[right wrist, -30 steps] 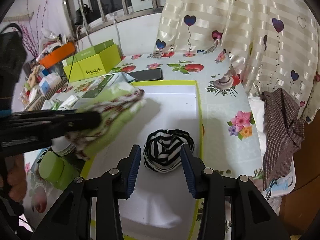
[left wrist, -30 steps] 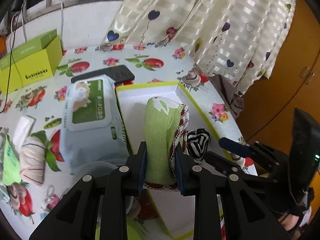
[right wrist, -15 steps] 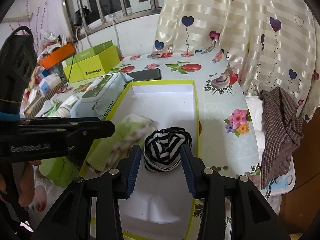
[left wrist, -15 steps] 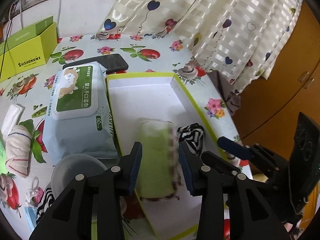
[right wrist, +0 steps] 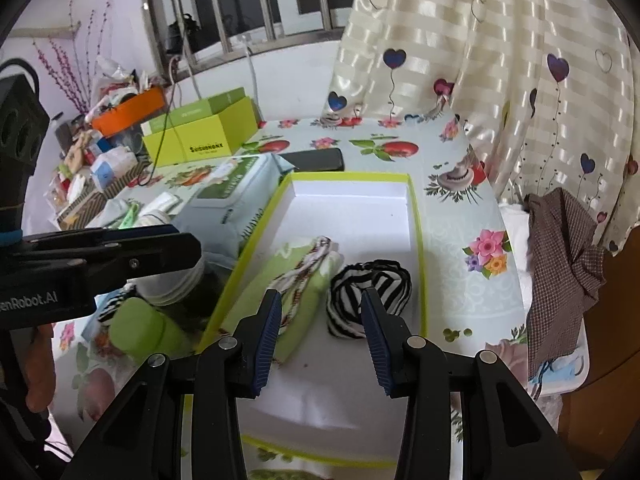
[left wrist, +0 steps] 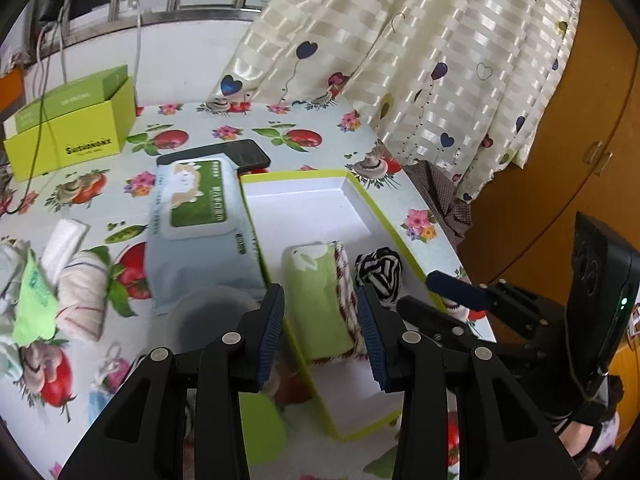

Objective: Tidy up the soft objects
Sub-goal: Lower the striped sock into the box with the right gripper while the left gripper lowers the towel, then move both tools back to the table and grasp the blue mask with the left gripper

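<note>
Left gripper (left wrist: 321, 322) jaws wide, nothing gripped; green cloth roll (left wrist: 316, 300) lay in tray (left wrist: 400, 236) beside striped roll (right wrist: 368, 296). Right gripper (right wrist: 321, 330) parted, empty.

The left gripper (left wrist: 321, 326) is matte black plastic — two angular arms, each with round silver screw heads, ending in ribbed dark-blue pads (left wrist: 272, 330). The right gripper (right wrist: 320, 330) is built the same, with the same silver screws and blue ribbed pads (right wrist: 266, 332). Seen from the side, the left gripper's body carries white lettering ending "Robot.AI". The right gripper's black housing (left wrist: 600, 300) shows a small green light — and a blue fingertip.
</note>
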### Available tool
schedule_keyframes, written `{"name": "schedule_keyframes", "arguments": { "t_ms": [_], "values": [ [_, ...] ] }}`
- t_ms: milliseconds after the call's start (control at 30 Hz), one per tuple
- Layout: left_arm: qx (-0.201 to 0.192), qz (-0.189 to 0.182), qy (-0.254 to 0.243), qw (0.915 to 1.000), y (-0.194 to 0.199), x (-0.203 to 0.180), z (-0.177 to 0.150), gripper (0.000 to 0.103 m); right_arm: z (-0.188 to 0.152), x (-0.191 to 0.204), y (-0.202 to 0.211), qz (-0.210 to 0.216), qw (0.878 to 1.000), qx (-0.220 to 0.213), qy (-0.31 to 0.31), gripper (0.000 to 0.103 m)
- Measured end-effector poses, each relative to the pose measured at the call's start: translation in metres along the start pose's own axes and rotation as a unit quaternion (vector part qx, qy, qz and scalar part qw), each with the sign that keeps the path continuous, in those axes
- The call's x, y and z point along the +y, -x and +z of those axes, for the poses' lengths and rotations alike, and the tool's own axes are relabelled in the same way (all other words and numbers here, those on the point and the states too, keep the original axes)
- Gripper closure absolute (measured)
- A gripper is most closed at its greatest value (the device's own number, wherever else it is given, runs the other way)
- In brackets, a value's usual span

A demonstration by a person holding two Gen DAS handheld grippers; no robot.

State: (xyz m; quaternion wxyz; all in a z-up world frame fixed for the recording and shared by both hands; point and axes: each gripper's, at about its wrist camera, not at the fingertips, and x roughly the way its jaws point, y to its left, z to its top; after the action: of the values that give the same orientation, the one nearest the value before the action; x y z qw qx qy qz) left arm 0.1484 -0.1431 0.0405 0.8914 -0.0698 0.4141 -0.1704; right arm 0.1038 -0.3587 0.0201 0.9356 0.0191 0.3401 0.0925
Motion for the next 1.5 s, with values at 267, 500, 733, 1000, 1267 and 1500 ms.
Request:
{"name": "schedule_keyframes", "arguments": {
  "t_ms": [267, 500, 733, 1000, 1267, 1500],
  "values": [
    [-0.021, 0.015, -0.01, 0.9996, 0.033, 0.007, -0.017, 0.064, -0.003, 0.024, 0.025, 0.015, 1.0, -0.017, 0.005, 0.063],
    [-0.034, 0.028, -0.012, 0.999, 0.053, 0.018, -0.031, 0.064, -0.006, 0.044, 0.035, 0.03, 0.999, -0.025, 0.022, 0.056],
    [-0.043, 0.035, -0.009, 0.9984, 0.069, 0.028, -0.042, 0.064, -0.007, 0.061, 0.042, 0.037, 0.998, -0.029, 0.037, 0.053],
    [-0.047, 0.039, 0.001, 0.9981, 0.083, 0.045, -0.055, 0.064, -0.009, 0.079, 0.049, 0.046, 0.997, -0.03, 0.053, 0.051],
    [-0.048, 0.056, 0.023, 0.997, 0.093, 0.068, -0.065, 0.064, -0.01, 0.09, 0.051, 0.047, 0.997, -0.027, 0.062, 0.051],
    [-0.052, 0.07, 0.046, 0.9951, 0.102, 0.092, -0.069, 0.064, -0.009, 0.094, 0.052, 0.048, 0.996, -0.027, 0.064, 0.051]
  ]
}}
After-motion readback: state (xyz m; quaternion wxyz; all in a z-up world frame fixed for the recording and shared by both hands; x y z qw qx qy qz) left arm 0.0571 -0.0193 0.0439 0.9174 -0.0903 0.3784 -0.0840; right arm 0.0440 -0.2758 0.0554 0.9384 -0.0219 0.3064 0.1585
